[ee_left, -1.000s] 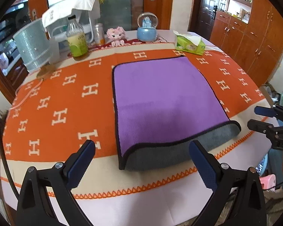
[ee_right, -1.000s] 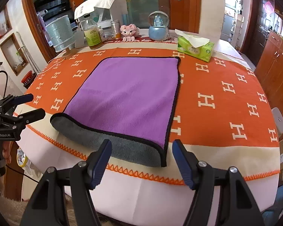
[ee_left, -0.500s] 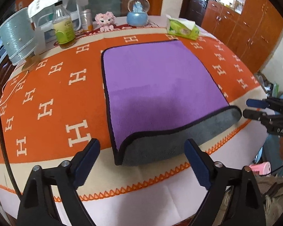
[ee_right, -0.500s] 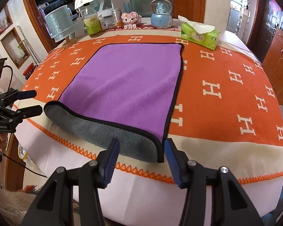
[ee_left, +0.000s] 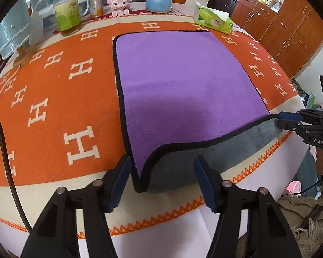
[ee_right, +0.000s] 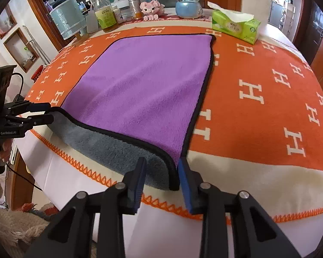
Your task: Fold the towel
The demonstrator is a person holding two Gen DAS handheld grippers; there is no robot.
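A purple towel [ee_left: 178, 79] with a black hem and grey underside lies folded once on the orange tablecloth; it also shows in the right wrist view [ee_right: 144, 86]. The grey fold edge [ee_left: 215, 157] faces me. My left gripper [ee_left: 161, 180] is open, its jaws on either side of the near left corner. My right gripper [ee_right: 161, 178] is open but narrow, its jaws straddling the near right corner [ee_right: 173, 172]. Each gripper appears in the other view, the right one [ee_left: 290, 121] and the left one [ee_right: 38, 114], at the towel's far corners.
At the table's far side stand a tissue box [ee_right: 236, 26], a snow globe [ee_right: 187, 4], a pink toy [ee_right: 151, 9], a bottle [ee_right: 105, 14] and a pale bin [ee_right: 69, 22]. The table edge [ee_right: 97, 178] runs just below the towel. Wooden cabinets [ee_left: 290, 25] stand to the right.
Both grippers have moved forward to the towel's near corners. The jaws of both have narrowed around the corners, the right more than the left.
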